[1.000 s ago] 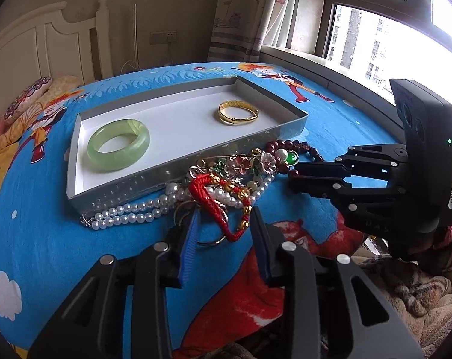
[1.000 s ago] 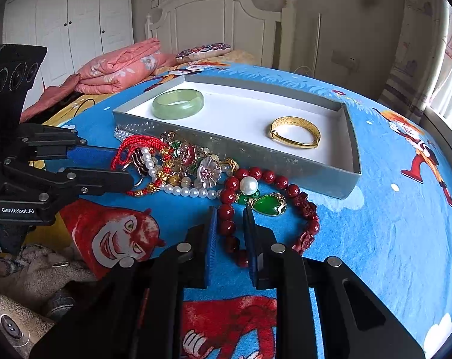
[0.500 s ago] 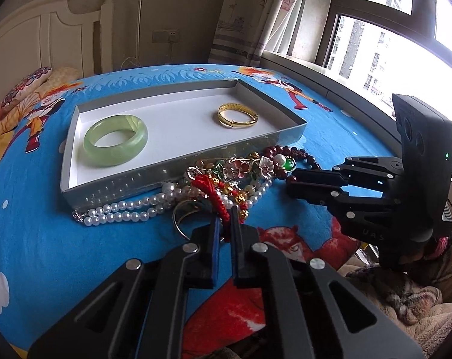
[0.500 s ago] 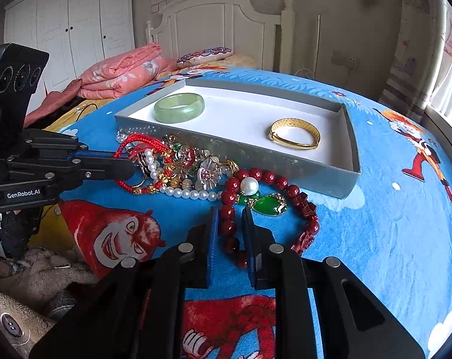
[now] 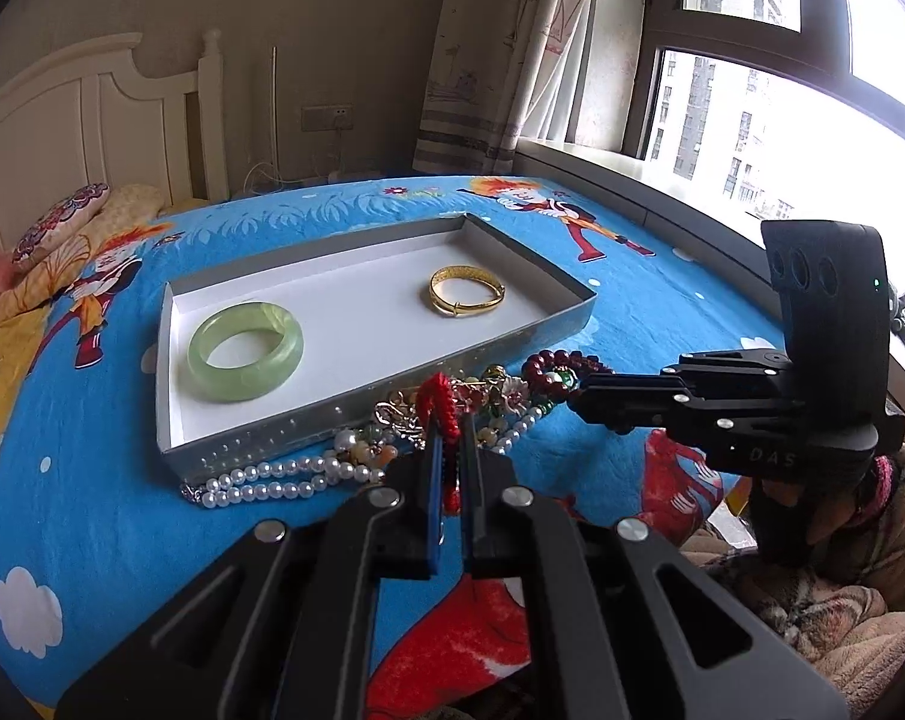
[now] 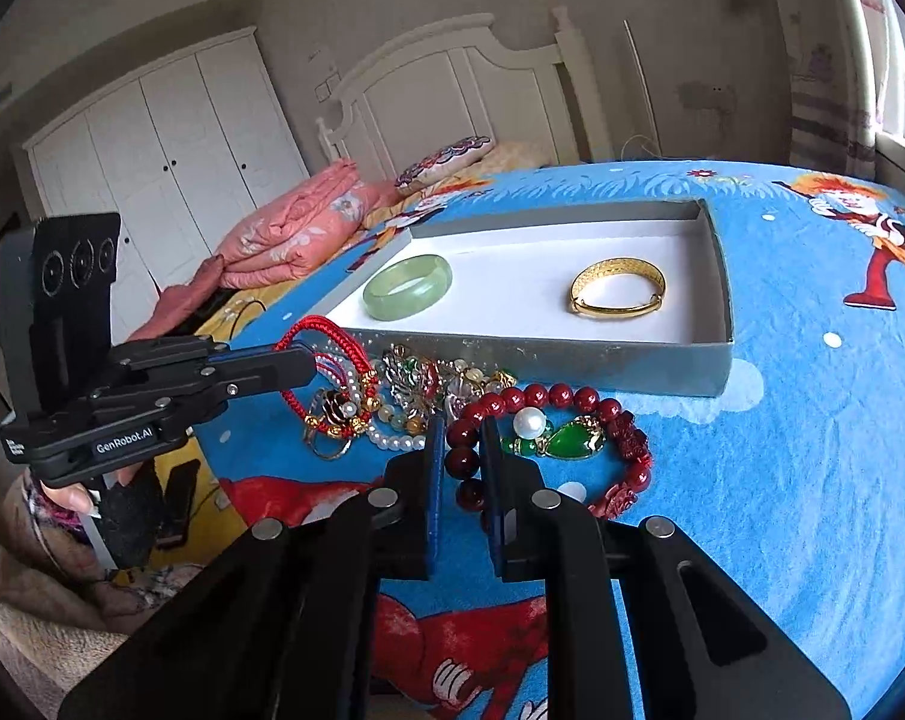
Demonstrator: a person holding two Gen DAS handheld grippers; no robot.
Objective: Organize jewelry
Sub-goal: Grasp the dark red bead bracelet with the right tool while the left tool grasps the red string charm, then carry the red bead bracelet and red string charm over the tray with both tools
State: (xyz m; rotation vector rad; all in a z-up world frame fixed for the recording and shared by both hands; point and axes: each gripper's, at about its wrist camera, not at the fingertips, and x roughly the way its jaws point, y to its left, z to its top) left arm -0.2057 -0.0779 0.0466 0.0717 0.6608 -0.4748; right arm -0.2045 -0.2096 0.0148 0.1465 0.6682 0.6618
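Left gripper [image 5: 447,450]: clamped on the red cord bracelet [image 5: 439,402], raised to pull it free of the tangle.
Right gripper [image 6: 459,450]: nipping the dark red bead bracelet [image 6: 548,399], probably pinning the heap.
Tray [image 5: 344,414]: just behind; jade bangle [image 5: 245,350] and gold bangle [image 5: 467,298] already inside.
Pearl strand [image 5: 260,483]: trails beside the tray wall.

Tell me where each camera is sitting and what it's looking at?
Left wrist: rides the left gripper, shut on the red cord bracelet, facing the tray and window; the right gripper shows.
Right wrist: rides the right gripper, shut on the red bead bracelet, facing the headboard; the left gripper shows.
Shared: tray, jade bangle, gold bangle.
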